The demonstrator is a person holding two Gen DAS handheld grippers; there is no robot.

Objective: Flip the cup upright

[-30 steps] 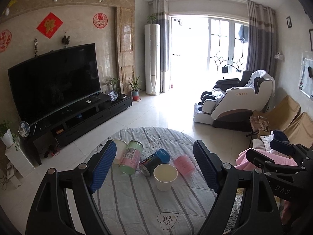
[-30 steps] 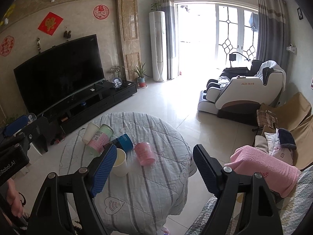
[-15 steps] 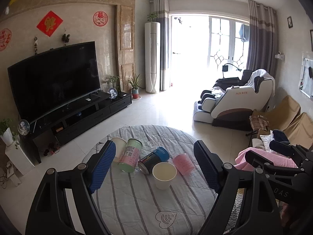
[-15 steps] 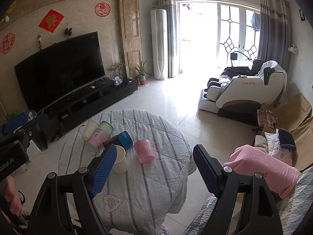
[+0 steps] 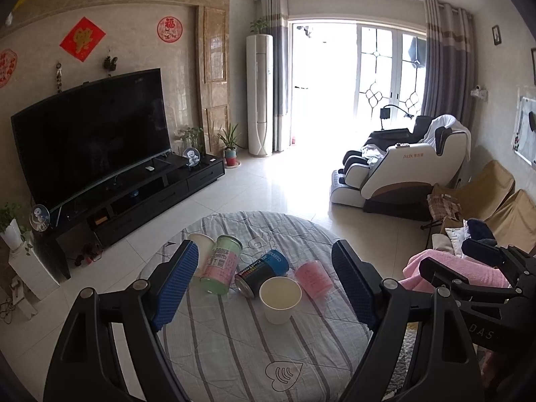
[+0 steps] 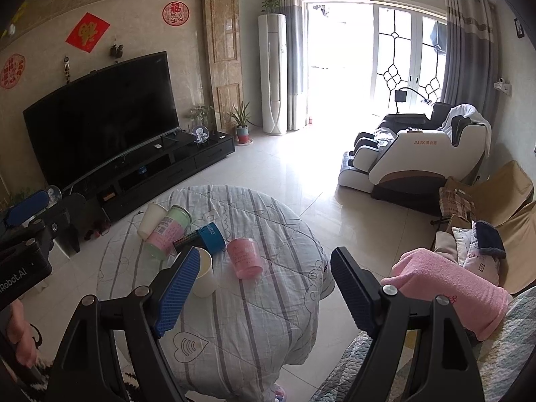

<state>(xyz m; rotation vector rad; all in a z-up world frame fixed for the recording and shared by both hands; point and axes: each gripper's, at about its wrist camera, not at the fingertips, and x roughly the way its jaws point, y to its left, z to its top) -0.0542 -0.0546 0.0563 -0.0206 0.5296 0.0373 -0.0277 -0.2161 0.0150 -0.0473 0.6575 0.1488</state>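
While both the left gripper (image 5: pixel 264 288) and right gripper (image 6: pixel 264 288) hang spread and empty above the table (image 5: pixel 234 351), treat the pink cup (image 5: pixel 313 278) lying on its side beside the upright white cup (image 5: pixel 279 299) as light, thin-walled plastic (likely crushable), and pinch its sidewall gently.

Home living room: big television (image 5: pixel 90 134) on low black stand (image 5: pixel 140 197), massage chair (image 5: pixel 402 171) by curtained balcony doors (image 5: pixel 355 67), red paper decorations (image 5: pixel 82 39) on wall.

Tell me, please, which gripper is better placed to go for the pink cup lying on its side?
Probably the left. The pink cup sits between the left gripper's open fingers, straight ahead. The right gripper, also open, looks past the table's edge, with that cup off towards its left finger.
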